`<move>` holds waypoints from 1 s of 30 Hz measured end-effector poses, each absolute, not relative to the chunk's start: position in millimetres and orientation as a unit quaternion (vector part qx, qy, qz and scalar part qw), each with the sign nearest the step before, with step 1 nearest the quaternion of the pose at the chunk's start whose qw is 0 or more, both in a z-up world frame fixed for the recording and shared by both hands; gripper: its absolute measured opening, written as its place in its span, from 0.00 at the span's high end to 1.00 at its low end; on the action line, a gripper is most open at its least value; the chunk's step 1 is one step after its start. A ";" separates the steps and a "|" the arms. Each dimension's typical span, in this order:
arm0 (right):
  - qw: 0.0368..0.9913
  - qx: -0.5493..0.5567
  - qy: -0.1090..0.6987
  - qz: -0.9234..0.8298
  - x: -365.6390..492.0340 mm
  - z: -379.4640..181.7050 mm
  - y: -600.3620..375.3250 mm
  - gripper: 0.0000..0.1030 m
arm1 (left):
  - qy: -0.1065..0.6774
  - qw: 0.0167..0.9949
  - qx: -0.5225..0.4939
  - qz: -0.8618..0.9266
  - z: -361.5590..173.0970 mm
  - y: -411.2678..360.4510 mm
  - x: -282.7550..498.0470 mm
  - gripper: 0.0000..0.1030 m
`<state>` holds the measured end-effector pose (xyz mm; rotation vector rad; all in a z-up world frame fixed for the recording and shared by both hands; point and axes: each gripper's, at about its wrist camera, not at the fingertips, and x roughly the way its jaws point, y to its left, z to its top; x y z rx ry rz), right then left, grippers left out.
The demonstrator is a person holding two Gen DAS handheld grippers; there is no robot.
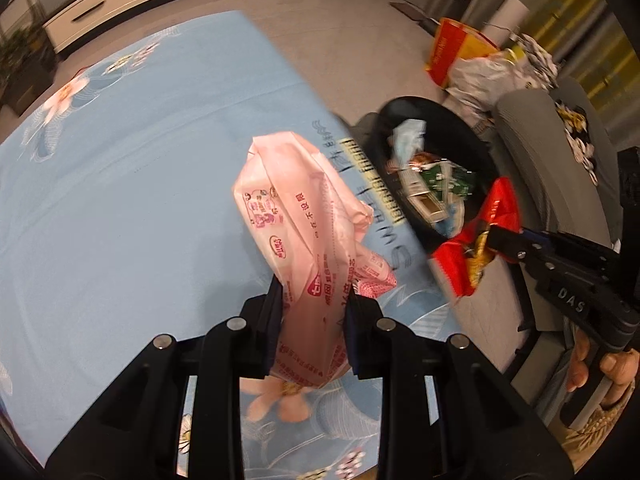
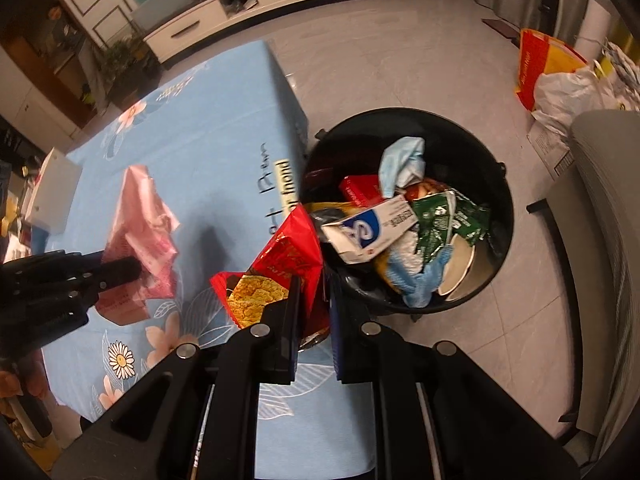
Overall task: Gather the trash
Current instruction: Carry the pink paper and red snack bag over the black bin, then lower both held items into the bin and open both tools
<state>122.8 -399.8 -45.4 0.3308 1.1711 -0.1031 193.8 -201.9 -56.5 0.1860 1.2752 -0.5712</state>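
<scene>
Pink plastic fills the left gripper [image 1: 310,320]: its two fingers are clamped on the lower part of a crumpled pink wrapper [image 1: 304,224], held up over the blue flowered tablecloth [image 1: 120,200]. In the right wrist view the same gripper [image 2: 128,270] reaches in from the left edge, roughly level, with the wrapper bunched at its tip. The wrapper's long axis runs up and away from the fingers, its free end leaning a little left; its lowest part is hidden between the pads, and the print on it is too small to read.

Further right, the right gripper [image 2: 314,304] is closed on a red snack bag [image 2: 280,264], pinching it near one edge. The bag's free end points forward and up toward the black trash bin [image 2: 500,184], and it hangs about over the table's edge, just beside the bin's rim. From the left wrist view that gripper [image 1: 500,244] comes in from the right, angled down and leftward, the red bag [image 1: 480,236] drooping from its tip; a bare hand [image 1: 604,368] grips its handle, cut off by the frame edge.

The bin stands on the tiled floor against the table's side and holds a blue-and-white carton, green wrappers, blue crumpled cloth or tissue and a paper cup. Motion blur smears the lettering on the tablecloth's hem in the left view.
</scene>
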 end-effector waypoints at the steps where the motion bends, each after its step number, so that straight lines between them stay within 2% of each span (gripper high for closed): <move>1: 0.820 0.158 0.549 -0.050 122.0 -46.2 -403.8 0.87 | 0.584 0.761 0.087 -0.268 -56.8 -208.0 194.7 0.73; 13: 0.835 0.165 0.517 -0.093 121.0 -46.1 -453.4 0.87 | 0.547 0.770 0.114 -0.308 -54.1 -291.4 207.8 0.73; 30: 0.833 0.164 0.516 -0.116 126.8 -74.3 -490.7 0.87 | 0.528 0.770 0.140 -0.330 -92.6 -366.3 222.5 0.73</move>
